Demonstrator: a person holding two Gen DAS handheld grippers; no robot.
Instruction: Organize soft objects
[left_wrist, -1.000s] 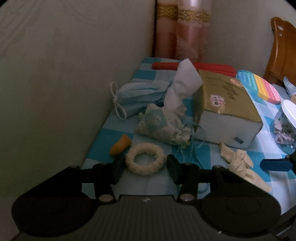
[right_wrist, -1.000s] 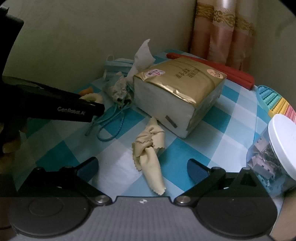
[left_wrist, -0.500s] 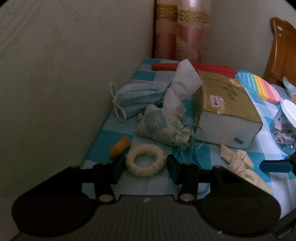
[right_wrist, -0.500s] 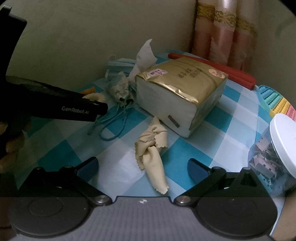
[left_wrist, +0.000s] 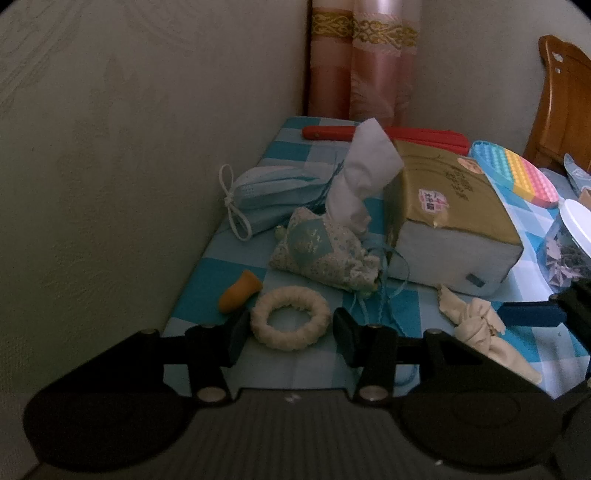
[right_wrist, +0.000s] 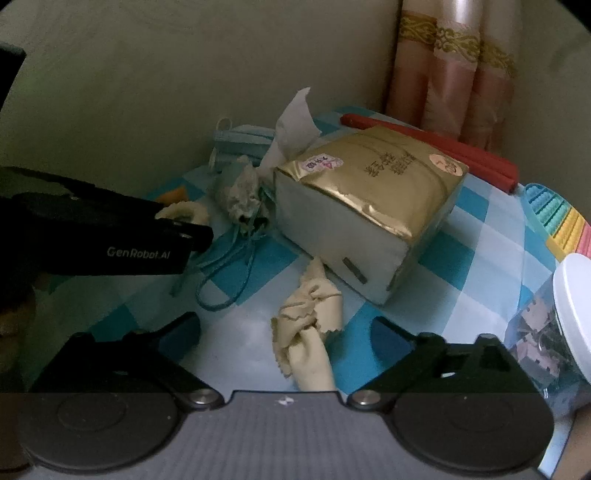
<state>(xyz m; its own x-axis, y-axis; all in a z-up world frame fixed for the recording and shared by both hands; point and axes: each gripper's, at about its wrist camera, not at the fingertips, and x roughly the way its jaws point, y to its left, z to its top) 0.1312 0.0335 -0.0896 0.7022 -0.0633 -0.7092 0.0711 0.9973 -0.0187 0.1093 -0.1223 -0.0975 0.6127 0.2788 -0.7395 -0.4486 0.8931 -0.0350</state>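
A cream braided ring (left_wrist: 290, 322) lies on the checked tablecloth (left_wrist: 207, 291) between the pads of my left gripper (left_wrist: 288, 328), which touch it on both sides. A knotted cream cloth (right_wrist: 306, 332) lies between the wide jaws of my right gripper (right_wrist: 284, 326). Those jaws are closing and the pads stand clear of the cloth. In the left wrist view the same cloth (left_wrist: 480, 321) sits beside a blue pad of the right gripper's fingers (left_wrist: 532, 314). A floral drawstring pouch (left_wrist: 325, 251) and a blue face mask (left_wrist: 269, 195) lie further back.
A gold tissue pack (right_wrist: 369, 206) sits mid-table with a tissue sticking out. An orange cone (left_wrist: 240, 291) lies near the ring. A red case (left_wrist: 406, 134), a rainbow pop toy (left_wrist: 517, 173) and a clip jar (right_wrist: 554, 325) crowd the right. The wall runs along the left.
My right gripper has edged closer to the cream cloth and its jaws have narrowed slightly. The left gripper and the ring have stayed put.
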